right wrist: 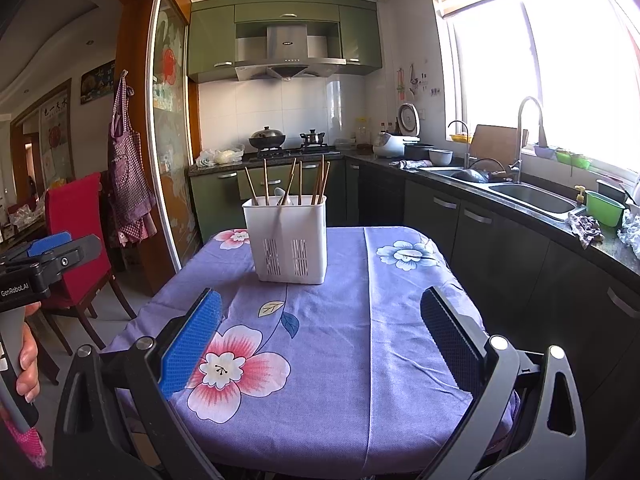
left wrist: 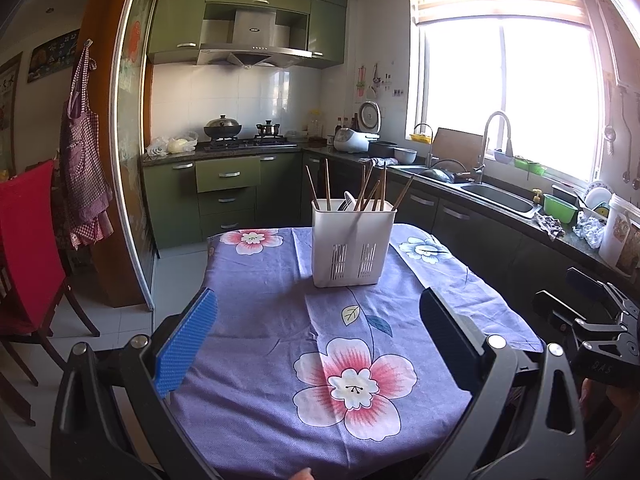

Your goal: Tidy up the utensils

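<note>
I see both grippers, left (left wrist: 318, 336) and right (right wrist: 320, 332), spread wide, empty, short of the white holder (left wrist: 347, 246) of chopsticks (left wrist: 365, 189).

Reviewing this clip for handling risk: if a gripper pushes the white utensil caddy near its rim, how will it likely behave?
The white utensil caddy is tall, likely thin plastic, so probably light and tip-prone. The loose tablecloth may bunch rather than let it slide. The upright chopsticks would likely rattle or shift.

A home kitchen: green cabinets (left wrist: 248, 20), a range hood (left wrist: 254, 46) over a gas stove (left wrist: 250, 143) with pots, a rice cooker (left wrist: 352, 138), a sink (left wrist: 496, 198) under the window, an apron (left wrist: 82, 148) hanging by the door.
</note>
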